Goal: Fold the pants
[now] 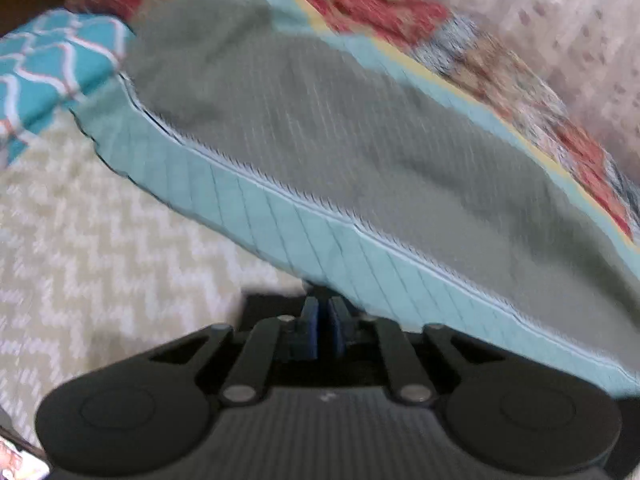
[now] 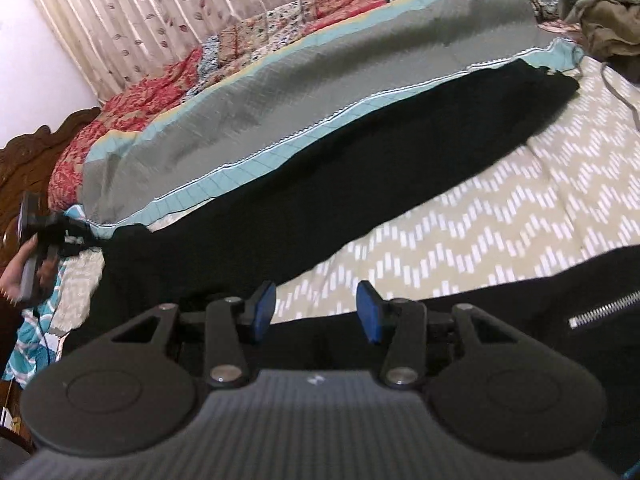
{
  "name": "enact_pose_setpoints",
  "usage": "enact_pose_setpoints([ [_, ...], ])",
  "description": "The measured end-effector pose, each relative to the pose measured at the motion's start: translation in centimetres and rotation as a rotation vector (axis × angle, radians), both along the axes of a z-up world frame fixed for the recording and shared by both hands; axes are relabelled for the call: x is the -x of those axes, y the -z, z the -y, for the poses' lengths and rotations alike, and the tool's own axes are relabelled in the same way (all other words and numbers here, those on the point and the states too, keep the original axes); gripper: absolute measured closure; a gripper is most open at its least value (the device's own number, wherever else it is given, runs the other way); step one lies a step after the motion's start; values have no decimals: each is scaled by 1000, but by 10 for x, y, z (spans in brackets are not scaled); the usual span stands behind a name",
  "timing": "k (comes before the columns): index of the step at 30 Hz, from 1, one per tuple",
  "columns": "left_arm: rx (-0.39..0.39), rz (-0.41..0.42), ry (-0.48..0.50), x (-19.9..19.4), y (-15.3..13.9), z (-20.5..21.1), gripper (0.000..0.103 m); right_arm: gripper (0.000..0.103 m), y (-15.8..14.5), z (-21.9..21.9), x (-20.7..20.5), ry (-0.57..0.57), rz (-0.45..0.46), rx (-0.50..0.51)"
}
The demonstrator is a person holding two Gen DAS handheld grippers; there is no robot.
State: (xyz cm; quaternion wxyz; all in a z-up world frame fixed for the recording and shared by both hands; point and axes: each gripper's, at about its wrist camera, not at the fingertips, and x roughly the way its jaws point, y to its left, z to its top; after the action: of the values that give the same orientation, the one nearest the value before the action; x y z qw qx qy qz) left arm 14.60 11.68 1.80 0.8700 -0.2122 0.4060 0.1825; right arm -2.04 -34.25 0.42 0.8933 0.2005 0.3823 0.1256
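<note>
The right gripper (image 2: pixel 316 312), jaws released, hovers over black pants (image 2: pixel 320 200) on the bed (image 2: pixel 500 220); the left gripper (image 1: pixel 323 320) is clenched; whether on cloth, unclear.

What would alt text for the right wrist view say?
Black pants lie stretched across a bed's beige zigzag sheet, seen past the open right claw with blue pads. Behind them lies a grey-and-teal blanket, then a red patchwork quilt and curtains; at far left a hand holds the left claw.
</note>
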Motion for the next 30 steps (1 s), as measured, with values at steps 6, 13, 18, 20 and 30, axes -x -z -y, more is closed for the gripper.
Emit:
enact_pose_setpoints([
  [6,-142,-150,153,24,-3,24,44,55,-1,9,17,37,4,-15],
  [13,59,-63,132,136,-18,-11,12,55,3,16,37,49,-5,-33],
  [18,198,-120,120,176,12,-7,19,55,7,40,65,101,-40,-39],
  [20,209,-139,138,181,22,5,40,55,10,56,80,154,-55,-41],
  [30,167,21,-31,223,-14,5,93,55,29,171,173,655,-48,-185],
])
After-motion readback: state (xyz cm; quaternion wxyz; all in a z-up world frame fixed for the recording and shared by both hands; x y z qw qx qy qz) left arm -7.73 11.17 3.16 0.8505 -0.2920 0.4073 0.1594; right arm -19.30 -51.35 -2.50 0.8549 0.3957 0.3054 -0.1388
